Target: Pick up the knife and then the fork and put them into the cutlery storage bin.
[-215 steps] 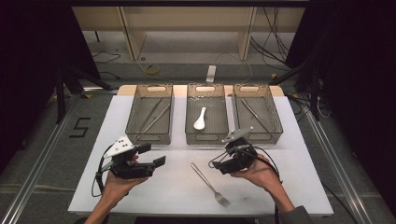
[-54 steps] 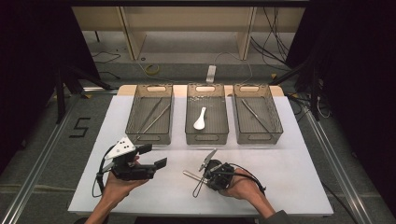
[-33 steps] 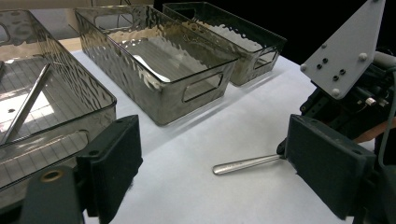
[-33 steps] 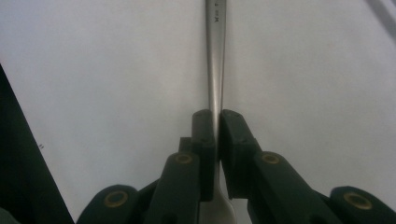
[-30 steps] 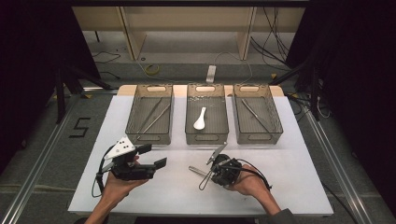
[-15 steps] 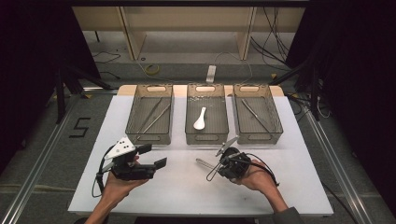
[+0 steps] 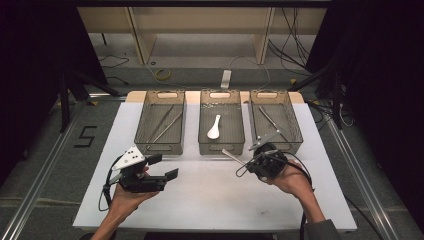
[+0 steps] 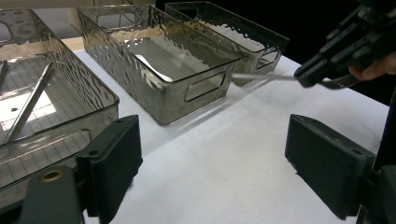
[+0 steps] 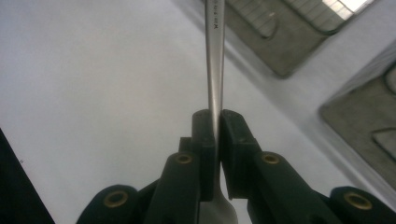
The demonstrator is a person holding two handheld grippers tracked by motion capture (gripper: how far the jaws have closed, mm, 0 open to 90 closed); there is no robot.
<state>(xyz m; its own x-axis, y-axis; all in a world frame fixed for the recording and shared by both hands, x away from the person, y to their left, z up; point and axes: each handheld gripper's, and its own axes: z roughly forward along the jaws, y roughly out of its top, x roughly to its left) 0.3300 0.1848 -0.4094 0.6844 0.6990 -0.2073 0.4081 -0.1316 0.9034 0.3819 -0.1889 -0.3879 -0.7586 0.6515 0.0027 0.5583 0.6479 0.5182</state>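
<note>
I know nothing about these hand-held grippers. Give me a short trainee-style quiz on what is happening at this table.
1. True or false: the left gripper holds something.
2. What is the right gripper clamped on?
A. white spoon
B. metal fork
C. cable
3. How many clear bins stand on the table?

Key:
1. False; its jaws stand open with nothing between them.
2. B; the fork is pinched by its handle.
3. Three; the middle bin holds a white spoon.
</note>
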